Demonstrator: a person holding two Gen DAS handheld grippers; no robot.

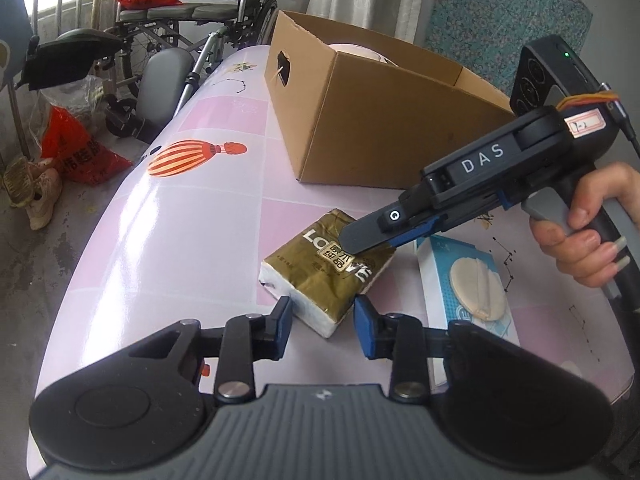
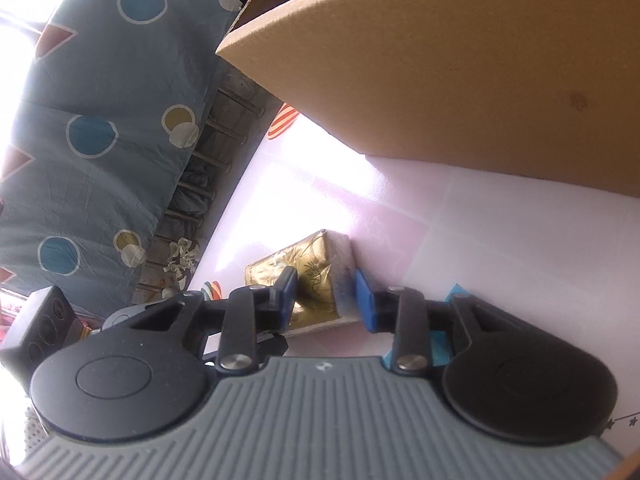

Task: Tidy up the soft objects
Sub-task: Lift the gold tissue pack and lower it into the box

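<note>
Left wrist view: the gold tissue pack (image 1: 328,270) is seen lying on the pink tablecloth (image 1: 192,216), short of the cardboard box (image 1: 384,120) (its long axis diagonal). It is pinched across its far end by the right gripper (image 1: 354,246); the left gripper (image 1: 322,320) is spread, just short of its near corner.

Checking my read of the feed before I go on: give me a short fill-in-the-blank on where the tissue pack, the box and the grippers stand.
1. The gold tissue pack lies on the ____ tablecloth.
2. The right gripper has the pack between its ____ pads.
3. Behind the pack stands an open ____ box.
4. The left gripper hovers at the pack's near corner with its jaws ____.

Missing words: pink; blue; cardboard; open
</note>
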